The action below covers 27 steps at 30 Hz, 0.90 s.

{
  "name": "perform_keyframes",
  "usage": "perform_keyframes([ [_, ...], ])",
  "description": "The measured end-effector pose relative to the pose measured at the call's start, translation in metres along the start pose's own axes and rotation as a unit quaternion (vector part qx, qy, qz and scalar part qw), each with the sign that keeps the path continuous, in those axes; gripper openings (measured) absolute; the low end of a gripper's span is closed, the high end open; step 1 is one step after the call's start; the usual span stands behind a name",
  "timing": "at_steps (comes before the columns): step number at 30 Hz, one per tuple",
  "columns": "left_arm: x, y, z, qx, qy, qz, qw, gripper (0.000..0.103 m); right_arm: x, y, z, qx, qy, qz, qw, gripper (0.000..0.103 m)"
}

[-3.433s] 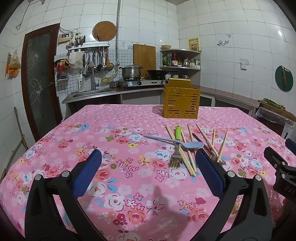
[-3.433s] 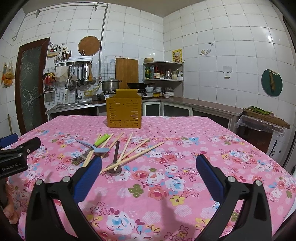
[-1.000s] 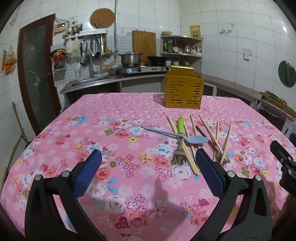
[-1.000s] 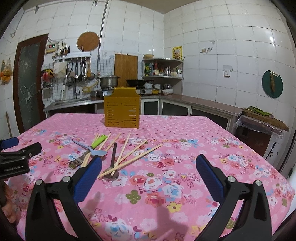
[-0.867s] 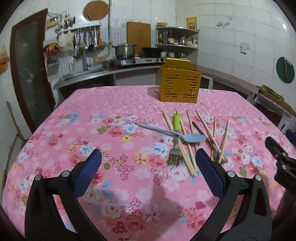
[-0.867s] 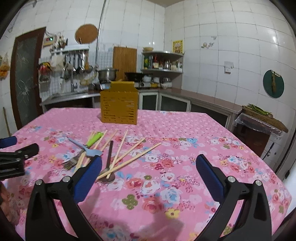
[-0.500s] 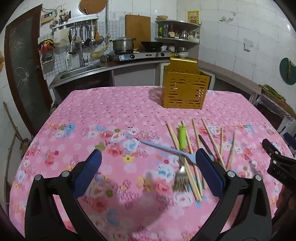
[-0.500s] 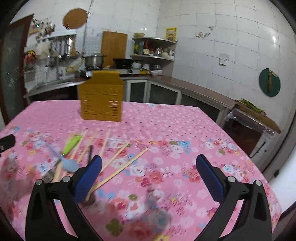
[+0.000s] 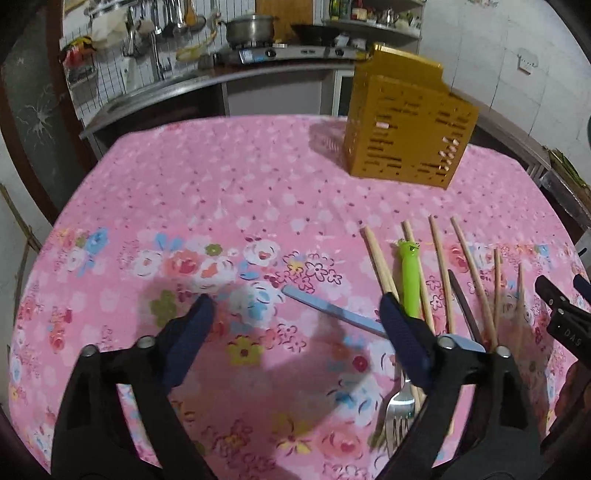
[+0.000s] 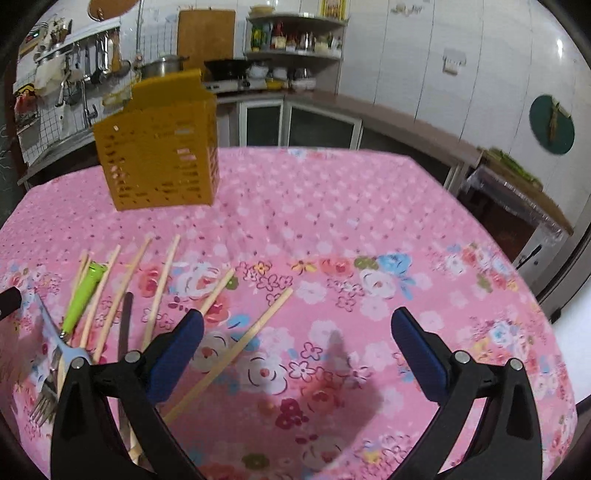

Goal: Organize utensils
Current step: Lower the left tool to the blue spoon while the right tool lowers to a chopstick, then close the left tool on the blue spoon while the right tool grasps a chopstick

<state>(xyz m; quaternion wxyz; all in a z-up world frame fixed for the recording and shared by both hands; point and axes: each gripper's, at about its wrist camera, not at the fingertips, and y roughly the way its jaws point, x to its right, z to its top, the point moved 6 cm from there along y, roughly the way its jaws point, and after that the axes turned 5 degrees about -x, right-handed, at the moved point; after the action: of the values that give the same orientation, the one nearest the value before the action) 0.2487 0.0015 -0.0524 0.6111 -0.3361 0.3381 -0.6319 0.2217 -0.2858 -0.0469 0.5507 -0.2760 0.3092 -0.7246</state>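
Observation:
A yellow slotted utensil holder [image 9: 410, 125] stands at the far side of the pink floral table; it also shows in the right wrist view [image 10: 159, 155]. Loose utensils lie in front of it: several wooden chopsticks [image 9: 441, 273], a green-handled fork [image 9: 408, 273], a blue spoon [image 9: 332, 312] and a dark spoon [image 9: 461, 304]. My left gripper [image 9: 295, 325] is open and empty, above the blue spoon's handle. My right gripper [image 10: 295, 336] is open and empty, to the right of the chopsticks [image 10: 162, 284]; its tip shows in the left wrist view [image 9: 565, 314].
The pink floral tablecloth [image 10: 369, 229] covers the whole table. Behind it runs a kitchen counter with a stove and pot [image 9: 251, 31], a sink and hanging tools [image 10: 74, 70]. A low cabinet [image 10: 517, 192] stands beyond the table's right edge.
Both grippers have moved forward and tilted down towards the utensils. The left one is now over the blue spoon's handle. Both stay open.

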Motion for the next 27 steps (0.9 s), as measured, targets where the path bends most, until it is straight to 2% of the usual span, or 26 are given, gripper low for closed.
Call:
perform_keyframes([
  [2, 0.0, 0.009, 0.0, -0.01, -0.002, -0.001, 0.9999, 0.075, -0.001, 0.011, 0.0, -0.013, 0.005, 0.001, 1.0, 0.099],
  [4, 0.0, 0.019, -0.001, -0.026, -0.008, -0.006, 0.9996, 0.064, -0.002, 0.02, 0.0, -0.025, 0.007, -0.004, 1.0, 0.097],
  [6, -0.001, 0.026, -0.003, -0.042, -0.014, -0.014, 0.9989, 0.055, -0.002, 0.028, -0.001, -0.039, 0.011, 0.0, 0.999, 0.087],
  [8, -0.001, 0.032, -0.004, -0.052, -0.016, -0.018, 0.9984, 0.054, -0.002, 0.037, -0.003, -0.057, 0.018, 0.01, 0.998, 0.073],
  [14, -0.001, 0.04, -0.001, -0.067, -0.014, -0.027, 0.9973, 0.051, -0.001, 0.054, -0.006, -0.095, 0.031, 0.042, 0.994, 0.06],
  [15, 0.0, 0.043, -0.001, -0.075, -0.013, -0.028, 0.9967, 0.047, -0.002, 0.055, -0.005, -0.097, 0.029, 0.043, 0.994, 0.057],
  [17, 0.001, 0.045, 0.0, -0.076, -0.008, -0.021, 0.9969, 0.043, -0.005, 0.055, -0.003, -0.101, 0.02, 0.049, 0.994, 0.043],
  [20, 0.005, 0.048, 0.004, -0.077, 0.004, -0.019, 0.9968, 0.035, -0.011, 0.059, 0.002, -0.108, 0.014, 0.06, 0.992, 0.032],
  [21, 0.006, 0.049, 0.006, -0.078, 0.007, -0.019, 0.9968, 0.03, -0.012, 0.059, 0.004, -0.11, 0.014, 0.063, 0.992, 0.03],
  [23, 0.006, 0.05, 0.009, -0.077, 0.008, -0.021, 0.9968, 0.021, -0.012, 0.062, 0.008, -0.114, 0.015, 0.073, 0.991, 0.018],
  [25, 0.006, 0.052, 0.012, -0.074, 0.01, -0.024, 0.9969, 0.013, -0.013, 0.064, 0.011, -0.115, 0.012, 0.08, 0.99, 0.013],
  [27, 0.006, 0.054, 0.016, -0.07, 0.015, -0.026, 0.9971, 0.01, -0.014, 0.066, 0.013, -0.114, 0.008, 0.087, 0.99, 0.012],
])
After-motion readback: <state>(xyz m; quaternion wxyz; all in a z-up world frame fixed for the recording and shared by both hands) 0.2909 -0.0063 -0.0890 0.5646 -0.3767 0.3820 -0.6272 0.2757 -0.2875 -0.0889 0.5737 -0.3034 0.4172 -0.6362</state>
